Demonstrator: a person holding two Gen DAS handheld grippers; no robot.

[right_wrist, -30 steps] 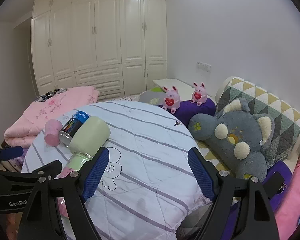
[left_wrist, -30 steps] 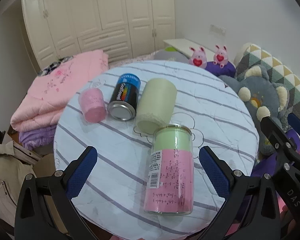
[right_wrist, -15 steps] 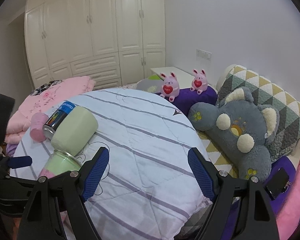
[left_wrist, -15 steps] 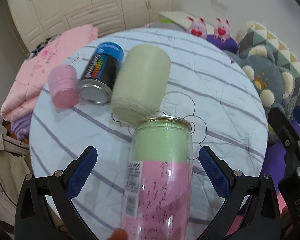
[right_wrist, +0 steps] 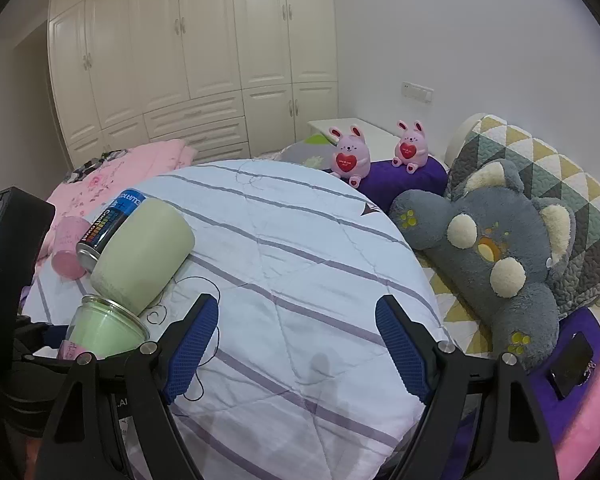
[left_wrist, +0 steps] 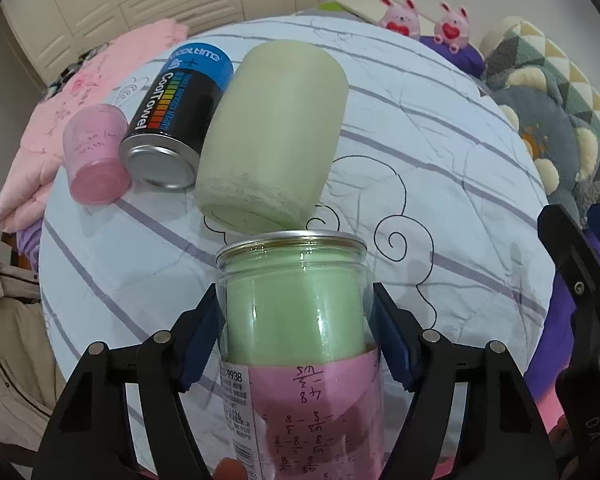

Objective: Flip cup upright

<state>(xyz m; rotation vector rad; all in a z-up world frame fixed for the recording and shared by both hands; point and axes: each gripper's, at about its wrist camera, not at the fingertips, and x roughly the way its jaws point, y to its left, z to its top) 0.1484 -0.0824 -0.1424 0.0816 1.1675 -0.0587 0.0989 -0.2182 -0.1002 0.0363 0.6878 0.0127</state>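
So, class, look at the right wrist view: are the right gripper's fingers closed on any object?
No, the right gripper stands open with only the striped quilt showing between its blue pads.

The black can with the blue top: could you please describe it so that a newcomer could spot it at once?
Look at the round table under a white quilt with purple stripes. Toward its far left, three containers lie on their sides in a row: a small pink plastic cup, the black can with the blue top, and a pale green matte cup. The can is the middle one, the only one with printed lettering, a rainbow bar and a silver metal end.
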